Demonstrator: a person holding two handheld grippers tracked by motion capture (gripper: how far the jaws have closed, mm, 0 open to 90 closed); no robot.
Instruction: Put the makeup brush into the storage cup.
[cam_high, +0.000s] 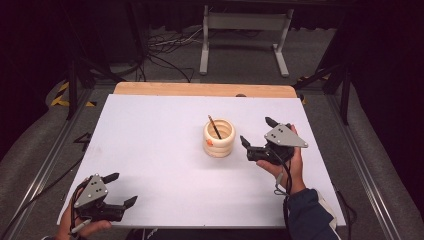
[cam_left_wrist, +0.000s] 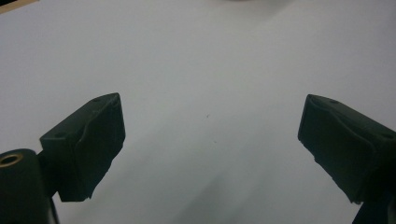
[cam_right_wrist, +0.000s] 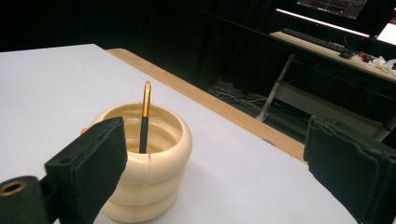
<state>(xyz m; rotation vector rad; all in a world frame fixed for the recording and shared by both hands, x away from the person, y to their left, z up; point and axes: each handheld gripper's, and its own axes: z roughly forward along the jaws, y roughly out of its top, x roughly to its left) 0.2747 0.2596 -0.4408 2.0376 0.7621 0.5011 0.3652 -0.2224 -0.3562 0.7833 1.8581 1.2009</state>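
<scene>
From the high view we see the cream ribbed holder (cam_high: 219, 137) near the middle of the white table (cam_high: 150, 145), with the pen (cam_high: 215, 127) leaning inside it. Our right gripper (cam_high: 256, 135) sits just beside the holder, jaws spread and empty; our left gripper (cam_high: 121, 189) is well apart, also released.

In the left gripper view our jaws gape over bare table (cam_left_wrist: 210, 60).

In the right gripper view the pen (cam_right_wrist: 145, 117) stands near upright in the holder (cam_right_wrist: 147, 175), black-barrelled with an orange-gold top, just ahead of our left-hand jaw.
</scene>
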